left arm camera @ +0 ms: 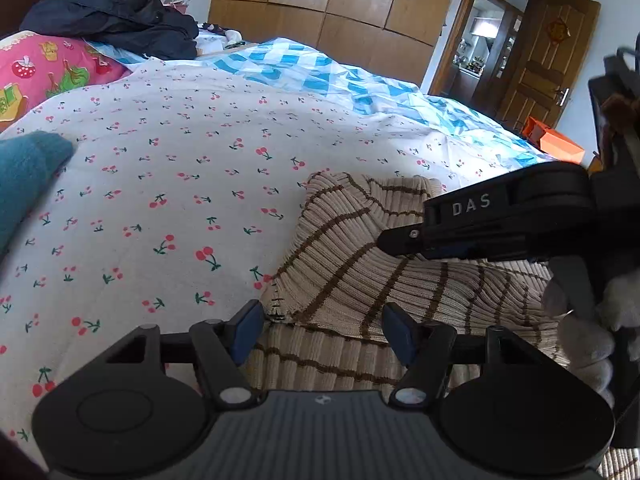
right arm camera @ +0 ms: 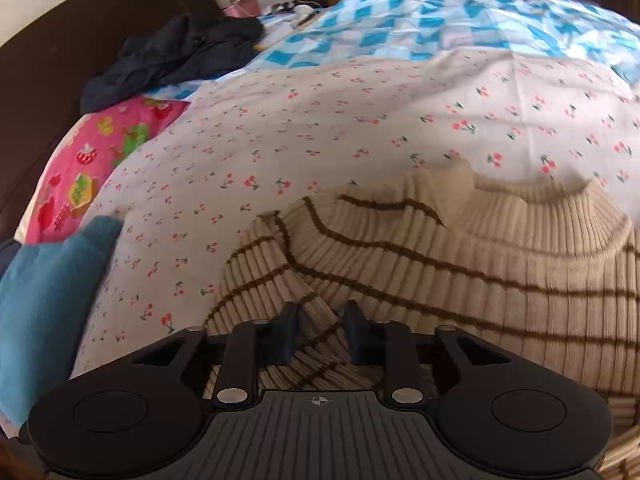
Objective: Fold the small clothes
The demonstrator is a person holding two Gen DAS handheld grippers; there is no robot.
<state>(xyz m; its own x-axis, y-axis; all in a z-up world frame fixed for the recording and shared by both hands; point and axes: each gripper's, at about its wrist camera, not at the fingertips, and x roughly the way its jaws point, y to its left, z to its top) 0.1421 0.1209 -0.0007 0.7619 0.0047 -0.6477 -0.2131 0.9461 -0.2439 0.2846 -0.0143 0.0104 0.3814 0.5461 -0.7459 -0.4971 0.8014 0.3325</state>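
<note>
The left gripper hangs released over the striped beige sweater on the cherry-print sheet. The right gripper pinches a sweater fold; its arm reads "DAS". Beyond, a pink bin with unclear contents.

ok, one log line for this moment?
step: folding striped sweater on cherry sheet | left hand-held gripper: open above sweater | right hand-held gripper: pinching a sweater fold | teal garment: lies aside
</note>
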